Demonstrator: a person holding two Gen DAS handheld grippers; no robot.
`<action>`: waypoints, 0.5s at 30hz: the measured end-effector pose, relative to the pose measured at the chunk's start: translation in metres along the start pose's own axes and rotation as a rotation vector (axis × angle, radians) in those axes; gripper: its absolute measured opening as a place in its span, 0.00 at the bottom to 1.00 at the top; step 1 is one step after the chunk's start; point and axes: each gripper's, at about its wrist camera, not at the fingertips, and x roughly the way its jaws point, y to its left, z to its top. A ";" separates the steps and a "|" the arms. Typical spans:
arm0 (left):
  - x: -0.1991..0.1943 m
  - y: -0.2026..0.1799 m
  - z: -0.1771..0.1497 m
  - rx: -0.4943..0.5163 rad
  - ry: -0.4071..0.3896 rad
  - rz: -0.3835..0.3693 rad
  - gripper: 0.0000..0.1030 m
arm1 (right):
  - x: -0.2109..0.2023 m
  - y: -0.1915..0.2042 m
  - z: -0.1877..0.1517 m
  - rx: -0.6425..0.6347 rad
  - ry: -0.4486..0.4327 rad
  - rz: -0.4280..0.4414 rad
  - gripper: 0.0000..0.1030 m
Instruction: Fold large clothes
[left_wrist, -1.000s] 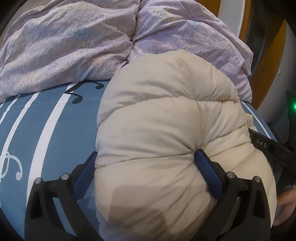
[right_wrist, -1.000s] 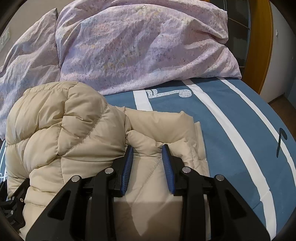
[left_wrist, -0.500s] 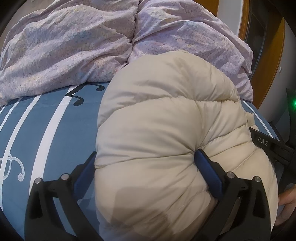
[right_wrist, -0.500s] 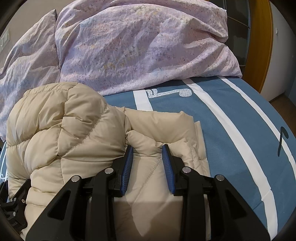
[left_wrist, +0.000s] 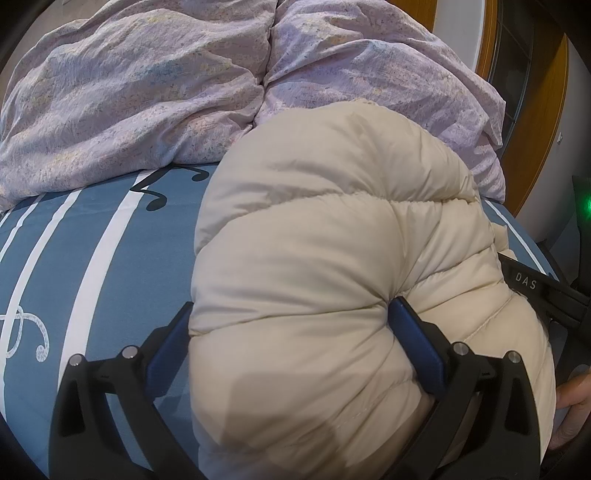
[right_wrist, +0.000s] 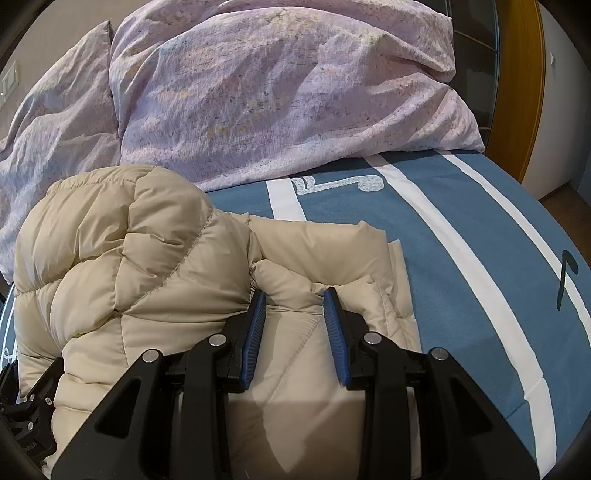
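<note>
A cream puffy down jacket (left_wrist: 332, 258) lies bunched on a blue bed sheet with white stripes (left_wrist: 92, 240). My left gripper (left_wrist: 291, 314) has its jaws wide and pressed into a thick fold of the jacket. In the right wrist view the same jacket (right_wrist: 129, 266) is folded over itself. My right gripper (right_wrist: 293, 295) is closed on a thinner fold of the jacket near its right edge. The right gripper's body shows at the right of the left wrist view (left_wrist: 543, 291).
A crumpled lilac duvet (left_wrist: 147, 92) lies piled along the far side of the bed, also in the right wrist view (right_wrist: 277, 92). An orange door frame (right_wrist: 521, 81) stands at the far right. The bed's edge drops off to the right (right_wrist: 546, 206).
Both grippers and the jacket have moved slightly toward the duvet. The grips are unchanged.
</note>
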 end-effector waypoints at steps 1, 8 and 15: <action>0.000 0.000 0.000 0.000 0.000 0.000 0.98 | 0.000 0.000 0.000 0.000 0.000 0.000 0.34; 0.005 0.001 0.000 -0.004 0.016 -0.010 0.98 | 0.003 0.000 0.001 -0.005 0.010 -0.008 0.34; 0.011 0.007 0.000 -0.039 0.044 -0.043 0.98 | 0.013 0.007 0.006 -0.021 0.038 -0.029 0.34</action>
